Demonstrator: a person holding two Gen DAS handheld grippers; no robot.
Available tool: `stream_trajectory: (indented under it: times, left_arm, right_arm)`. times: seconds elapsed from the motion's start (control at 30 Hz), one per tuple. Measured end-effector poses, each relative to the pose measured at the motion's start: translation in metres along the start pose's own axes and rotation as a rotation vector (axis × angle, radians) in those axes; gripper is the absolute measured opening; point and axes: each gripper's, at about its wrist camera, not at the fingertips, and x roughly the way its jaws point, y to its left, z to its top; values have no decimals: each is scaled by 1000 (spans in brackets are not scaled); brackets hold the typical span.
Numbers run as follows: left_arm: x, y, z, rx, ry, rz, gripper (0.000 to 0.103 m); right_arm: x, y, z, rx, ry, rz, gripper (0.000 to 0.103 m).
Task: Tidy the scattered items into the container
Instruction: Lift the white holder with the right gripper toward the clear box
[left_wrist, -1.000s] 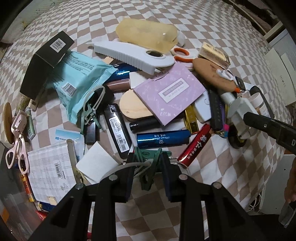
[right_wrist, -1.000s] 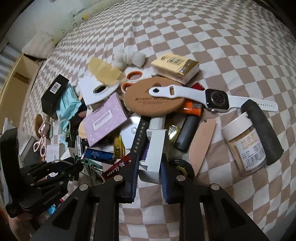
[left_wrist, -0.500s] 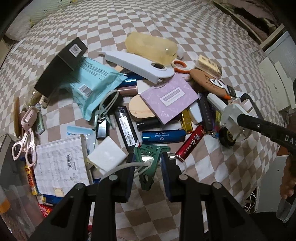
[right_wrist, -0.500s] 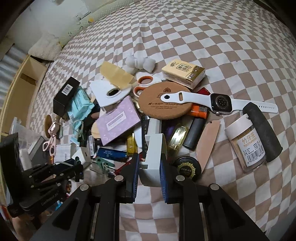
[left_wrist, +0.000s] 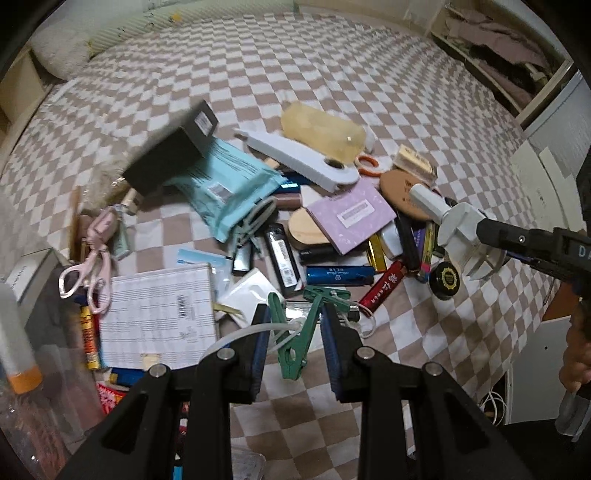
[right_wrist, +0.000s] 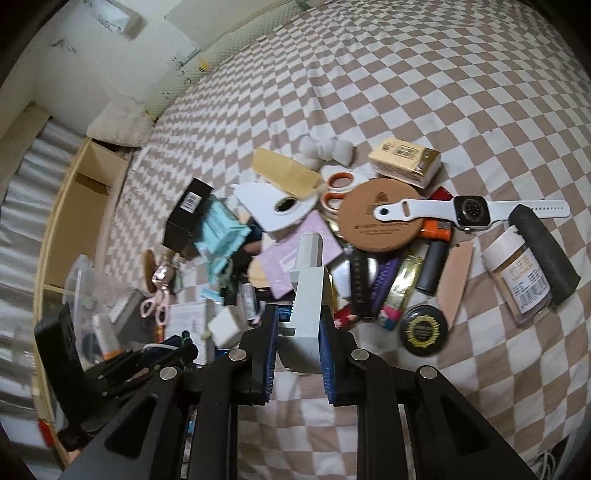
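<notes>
The left gripper (left_wrist: 293, 332) has its jaws closed on a green clip (left_wrist: 301, 332) with a white cable tie (left_wrist: 251, 330) looped at it, held above the near edge of the pile. The right gripper (right_wrist: 295, 343) has its jaws clamped on a white tape dispenser (right_wrist: 308, 291), lifted clear of the clutter; in the left wrist view it hangs at the right side of the pile (left_wrist: 458, 229).

The scattered things lie in one dense heap on a bed (left_wrist: 258, 66) with a brown-and-white checked cover. Bare cover lies beyond the heap toward the pillow (left_wrist: 59, 55) and in a narrow strip in front of the grippers. The heap's right edge is marked by a jar (right_wrist: 517, 277) and a black foam roll (right_wrist: 543, 251) beside it, with a white watch (right_wrist: 471, 212) lying across a round cork coaster (right_wrist: 380, 218). At the left a clear container (left_wrist: 29, 350) sits just beside the bed, already holding a bottle (left_wrist: 14, 343); pink scissors (left_wrist: 90, 269) and a printed sheet (left_wrist: 159, 317) lie near its rim. A black box (left_wrist: 173, 151) rests tilted on a teal pouch (left_wrist: 225, 184). A wall and a wooden bed frame (right_wrist: 70, 206) bound the left side.
</notes>
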Motion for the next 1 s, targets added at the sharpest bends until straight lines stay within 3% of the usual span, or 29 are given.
stream_trajectory:
  times: [0.67, 1.0]
  left_arm:
    - [-81, 28, -25, -18, -222, 67, 28]
    - [-127, 29, -39, -1, -372, 109, 28]
  right_arm:
    - [-30, 55, -13, 12, -46, 222, 21]
    - [-29, 72, -14, 5, -41, 280, 21]
